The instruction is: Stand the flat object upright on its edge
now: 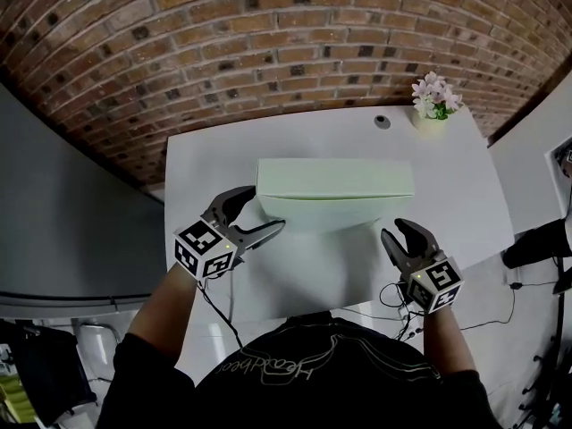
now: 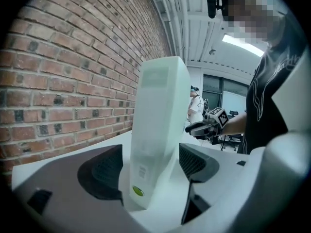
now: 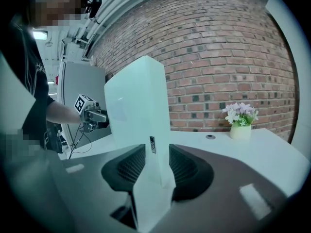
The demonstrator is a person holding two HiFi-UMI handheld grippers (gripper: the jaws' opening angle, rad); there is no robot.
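A pale green flat box point(image 1: 335, 190) stands upright on its long edge on the white table point(image 1: 465, 195). My left gripper point(image 1: 264, 211) is at the box's left end, open. In the left gripper view the box point(image 2: 155, 130) rises between the pads point(image 2: 194, 161) with a gap at the right pad. At the box's lower right end my right gripper point(image 1: 396, 232) is shut on it. In the right gripper view both pads point(image 3: 182, 171) press on the box point(image 3: 141, 130).
A small white pot of pink flowers point(image 1: 432, 105) and a small round grey thing point(image 1: 382, 121) sit at the table's far right. A brick wall point(image 1: 295, 52) runs behind the table. Cables point(image 1: 393, 298) hang off the near edge.
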